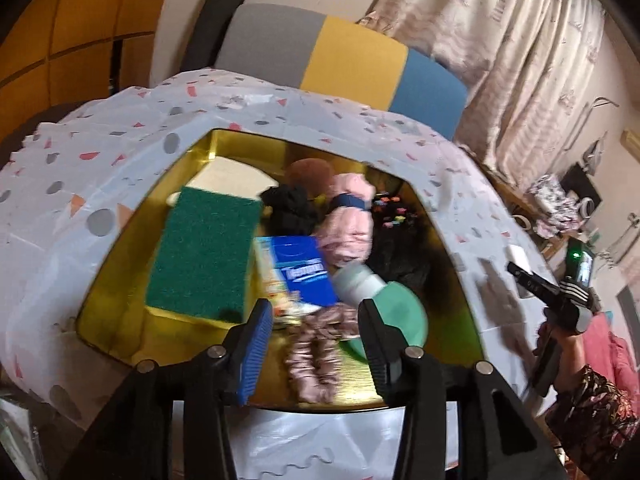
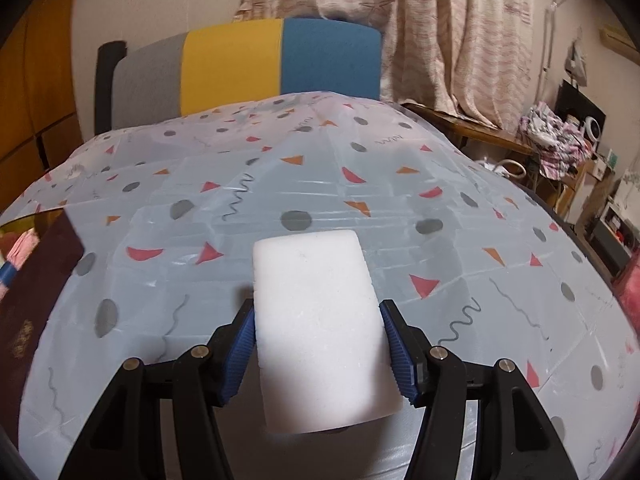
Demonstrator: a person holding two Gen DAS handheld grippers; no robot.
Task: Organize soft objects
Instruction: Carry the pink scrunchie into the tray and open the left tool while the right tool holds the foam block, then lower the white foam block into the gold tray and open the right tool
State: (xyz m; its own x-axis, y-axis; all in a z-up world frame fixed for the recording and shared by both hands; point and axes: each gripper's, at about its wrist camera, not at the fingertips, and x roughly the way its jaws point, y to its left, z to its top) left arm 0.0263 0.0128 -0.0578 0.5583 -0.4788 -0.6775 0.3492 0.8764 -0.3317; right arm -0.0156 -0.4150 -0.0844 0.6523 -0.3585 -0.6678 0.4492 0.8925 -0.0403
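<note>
A gold tray point(image 1: 116, 264) on the patterned tablecloth holds soft things: a green scouring sponge point(image 1: 204, 252), a cream sponge point(image 1: 232, 174), a blue tissue pack point(image 1: 304, 268), a pink cloth bundle point(image 1: 348, 220), a black scrunchie point(image 1: 290, 208), a pink scrunchie point(image 1: 316, 356) and a green-and-white bottle point(image 1: 380, 300). My left gripper point(image 1: 316, 340) is open above the pink scrunchie, holding nothing. My right gripper point(image 2: 318, 354) is shut on a white foam sponge point(image 2: 316, 316) above the tablecloth; it also shows at the right of the left wrist view point(image 1: 560, 292).
A grey, yellow and blue chair back point(image 2: 248, 64) stands behind the table. Curtains point(image 2: 440, 32) hang at the back right. Cluttered shelves point(image 2: 568, 140) stand at the right. A dark red booklet point(image 2: 36, 312) and the tray's edge point(image 2: 24, 220) are at the left.
</note>
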